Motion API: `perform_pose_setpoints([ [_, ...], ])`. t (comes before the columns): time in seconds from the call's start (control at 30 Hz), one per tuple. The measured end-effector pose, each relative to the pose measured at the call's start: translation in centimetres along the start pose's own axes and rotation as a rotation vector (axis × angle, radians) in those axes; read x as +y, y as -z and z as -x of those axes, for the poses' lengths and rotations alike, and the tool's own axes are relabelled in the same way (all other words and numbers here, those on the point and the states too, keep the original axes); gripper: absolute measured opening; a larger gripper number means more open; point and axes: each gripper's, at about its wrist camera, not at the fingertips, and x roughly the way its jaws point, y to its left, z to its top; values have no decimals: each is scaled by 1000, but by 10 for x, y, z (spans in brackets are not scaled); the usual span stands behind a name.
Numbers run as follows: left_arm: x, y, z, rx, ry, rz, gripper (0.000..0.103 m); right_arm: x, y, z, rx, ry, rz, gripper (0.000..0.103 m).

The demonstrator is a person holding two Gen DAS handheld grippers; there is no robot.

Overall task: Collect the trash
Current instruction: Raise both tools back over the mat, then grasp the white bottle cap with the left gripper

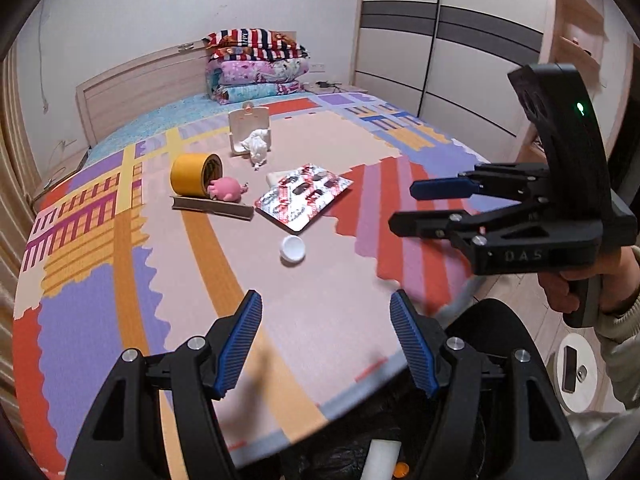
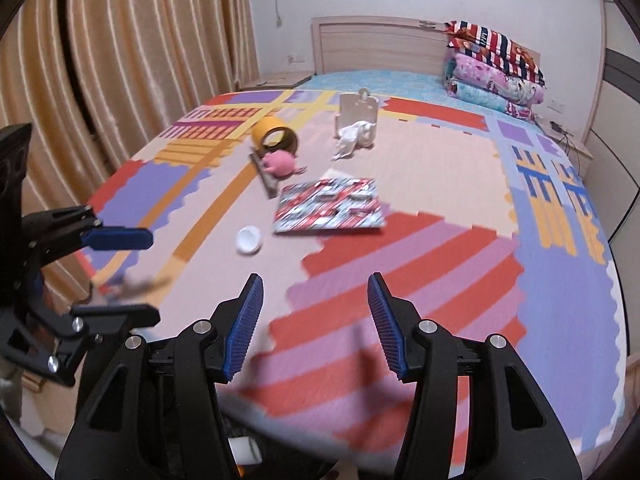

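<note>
Two grippers, left (image 1: 326,344) and right (image 2: 316,322), jaws spread, empty. On mat (image 1: 328,304): white cap (image 1: 292,249), foil pack (image 1: 304,195), tape roll (image 1: 195,175), possibly crumpled tissue (image 1: 256,146).

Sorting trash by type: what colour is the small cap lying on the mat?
White; the cap shows best in the left wrist view.

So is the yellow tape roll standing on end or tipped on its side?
On its side. The yellow tape roll lies on the mat, its hollow core facing sideways toward the pink toy beside it.
</note>
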Motion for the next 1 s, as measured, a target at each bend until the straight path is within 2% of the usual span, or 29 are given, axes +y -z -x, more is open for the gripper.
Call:
perform_pose_setpoints([
  [0.2,5,-13,-21,16,-13,5,64,-15,-24,-22,19,1,-17,54],
  [0.3,9,-19,-29,23,-18,10,64,-19,-38,-31,18,-4,31,54],
  [0.43,14,-22,-39,32,-18,32,62,-29,-50,-48,66,-18,49,60],
  [0.57,19,-23,-51,53,-19,58,49,-40,-57,-63,99,-52,4,60],
  [0.77,24,-24,-60,67,-15,86,35,-48,-55,-75,114,-93,-61,60],
  [0.87,28,-24,-64,72,-13,107,32,-51,-52,-78,119,-104,-77,60],
  [0.93,30,-24,-65,70,-10,121,31,-51,-52,-77,115,-103,-83,52],
  [1.0,30,-24,-67,68,-10,121,25,-53,-52,-78,112,-110,-93,45],
])
